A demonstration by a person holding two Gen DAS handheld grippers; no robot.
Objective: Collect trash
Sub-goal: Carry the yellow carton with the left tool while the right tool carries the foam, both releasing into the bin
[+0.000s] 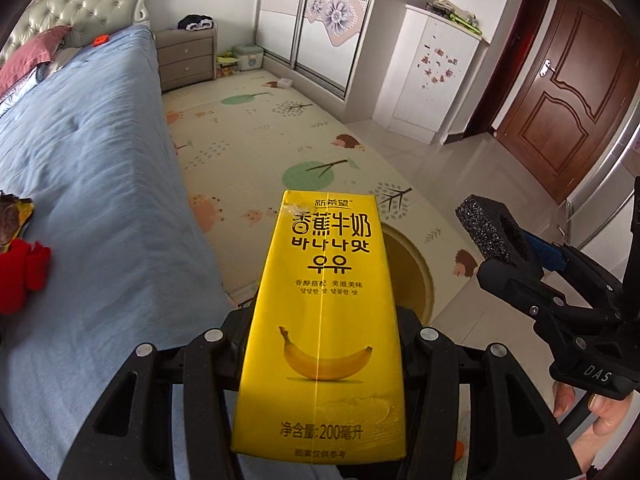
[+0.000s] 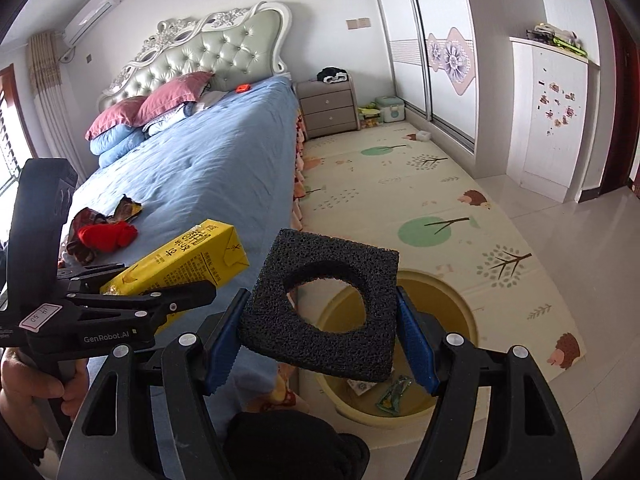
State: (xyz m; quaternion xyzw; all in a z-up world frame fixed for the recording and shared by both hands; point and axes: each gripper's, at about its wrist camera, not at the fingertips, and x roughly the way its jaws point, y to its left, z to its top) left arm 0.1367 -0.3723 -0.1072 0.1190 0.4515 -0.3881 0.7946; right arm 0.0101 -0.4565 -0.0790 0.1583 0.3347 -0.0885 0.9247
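Observation:
My left gripper (image 1: 324, 340) is shut on a yellow banana milk carton (image 1: 324, 312), held over the bed's edge; the carton also shows in the right wrist view (image 2: 188, 260). My right gripper (image 2: 320, 320) is shut on a black foam square with a round hole (image 2: 320, 304), held above a yellow trash bin (image 2: 448, 292) on the floor. The foam (image 1: 488, 232) also shows at the right of the left wrist view. The bin (image 1: 416, 264) lies just beyond the carton. Wrappers lie inside the bin (image 2: 394, 392).
A blue bed (image 2: 224, 160) fills the left, with red cloth (image 2: 108, 236) and crumpled wrappers (image 2: 128, 208) on it. A patterned play mat (image 2: 400, 200) covers the floor. A nightstand (image 2: 330, 108), wardrobe (image 2: 432, 40) and brown door (image 1: 560, 80) stand beyond.

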